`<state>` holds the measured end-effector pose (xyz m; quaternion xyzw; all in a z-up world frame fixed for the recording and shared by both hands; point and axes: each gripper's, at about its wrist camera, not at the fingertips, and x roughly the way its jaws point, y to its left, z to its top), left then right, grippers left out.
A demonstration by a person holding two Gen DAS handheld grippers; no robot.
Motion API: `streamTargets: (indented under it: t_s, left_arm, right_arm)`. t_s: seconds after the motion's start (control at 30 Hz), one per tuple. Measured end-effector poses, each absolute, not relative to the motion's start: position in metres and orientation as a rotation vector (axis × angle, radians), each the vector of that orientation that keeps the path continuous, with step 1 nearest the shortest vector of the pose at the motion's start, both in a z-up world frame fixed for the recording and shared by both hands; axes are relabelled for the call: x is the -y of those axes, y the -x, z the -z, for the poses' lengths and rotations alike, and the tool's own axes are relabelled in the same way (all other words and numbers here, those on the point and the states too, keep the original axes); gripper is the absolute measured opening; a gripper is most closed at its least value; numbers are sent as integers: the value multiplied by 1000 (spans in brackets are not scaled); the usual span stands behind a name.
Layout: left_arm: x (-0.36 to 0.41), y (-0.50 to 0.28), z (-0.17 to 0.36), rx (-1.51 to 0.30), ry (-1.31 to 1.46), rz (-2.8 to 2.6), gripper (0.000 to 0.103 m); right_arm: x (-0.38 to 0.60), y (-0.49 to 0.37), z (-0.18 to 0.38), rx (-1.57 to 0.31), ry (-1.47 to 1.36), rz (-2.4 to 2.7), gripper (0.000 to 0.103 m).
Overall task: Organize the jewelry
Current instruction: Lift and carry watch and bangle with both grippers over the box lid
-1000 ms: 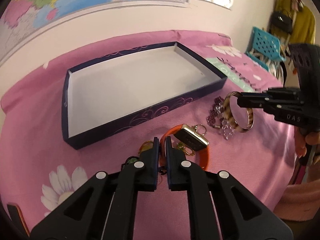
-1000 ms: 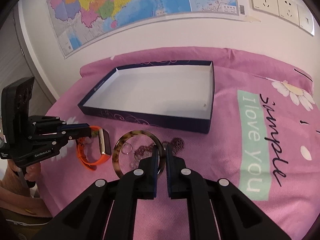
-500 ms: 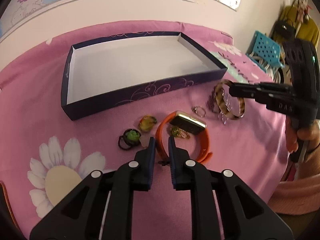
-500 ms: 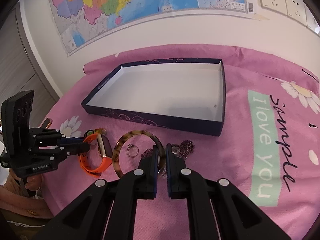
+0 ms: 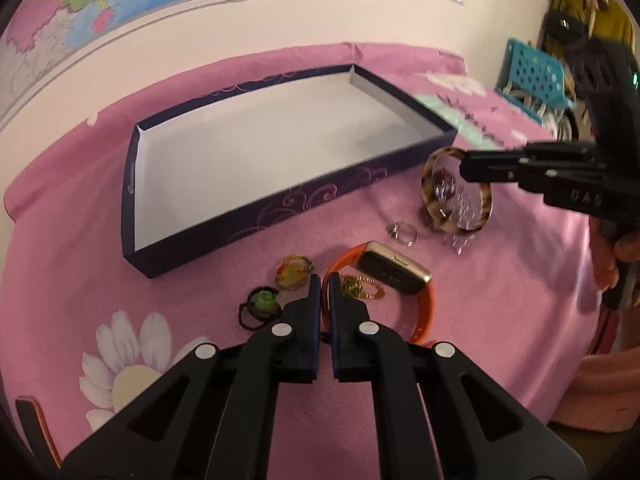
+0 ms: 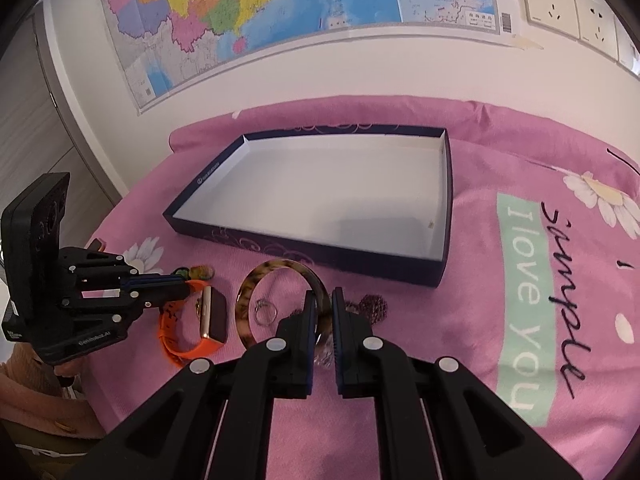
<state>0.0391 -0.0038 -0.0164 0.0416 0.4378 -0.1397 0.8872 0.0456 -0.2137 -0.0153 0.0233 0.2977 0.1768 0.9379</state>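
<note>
Tortoiseshell bangle (image 6: 256, 280) clamped in right gripper (image 6: 321, 300), lifted w/ box (image 6: 436, 276) behind

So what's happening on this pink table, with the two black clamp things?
A person is sorting jewelry by hand with two clamp tools. The right gripper is shut on a tortoiseshell bangle and has it tilted up off the cloth. The left gripper is shut on the strap of an orange watch. A ring, beads and small charms lie loose on the pink cloth. The dark blue box behind them has nothing in it yet.
</note>
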Motion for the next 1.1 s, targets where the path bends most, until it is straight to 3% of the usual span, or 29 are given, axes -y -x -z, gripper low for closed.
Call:
streamTargets:
  t_s: [0.17,0.27,0.5,0.6,0.63,0.67,0.97,1.1]
  left_arm:
    - [-22,-50,-7,-861,52,270,7]
    - [-35,-62,-20,-825,110,257,1]
    - [-38,-83,-28,-800,98,258,1]
    - [-36,-76,-20,-818,50,262,9]
    - [-36,-73,-16,-828,29,275,18]
    - [-36,-70,-12,-838,12,277,21]
    - [-32,-69,11,-918,-125,288,26]
    - [-32,-85,21,-967,-134,309,38]
  right_arm:
    - [217,-57,0,-582,-39,-366,7]
    - [218,-68,-10,-568,-32,-362,7]
    - [218,-91,-20,-563,-26,-361,7]
    - [217,-90,-17,-573,-29,-373,7]
    - [216,-89,-15,-577,-30,-377,7]
    - [215,-88,-14,-581,-30,-378,7]
    - [211,-89,0,-619,-35,-388,7]
    - [211,-90,1,-625,-38,-392,7]
